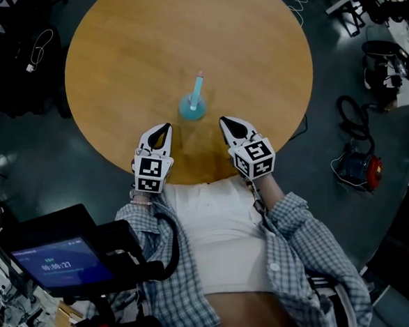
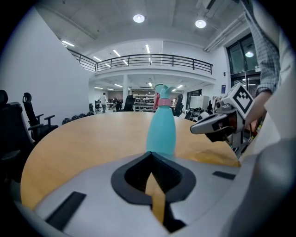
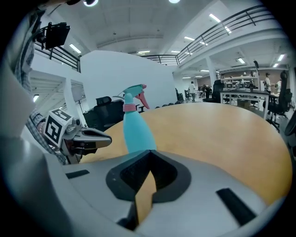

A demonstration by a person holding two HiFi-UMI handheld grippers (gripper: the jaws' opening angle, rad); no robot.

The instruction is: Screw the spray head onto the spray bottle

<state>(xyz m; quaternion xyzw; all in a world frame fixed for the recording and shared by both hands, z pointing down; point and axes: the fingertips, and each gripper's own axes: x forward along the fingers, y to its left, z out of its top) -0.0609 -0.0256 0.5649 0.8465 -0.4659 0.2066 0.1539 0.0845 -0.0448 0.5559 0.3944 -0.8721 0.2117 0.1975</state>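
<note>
Teal and upright, the spray bottle is standing on the wooden counter, its long axis vertical, with the spray head already sitting on its neck. It is lying just ahead of and between the left gripper and right gripper, neither plainly nearer. Both are resting fully closed, holding nothing.

The table is seen to be of smooth, faintly sheened wood. The bottle appears of smooth plastic. The sleeves are of checked cloth.
</note>
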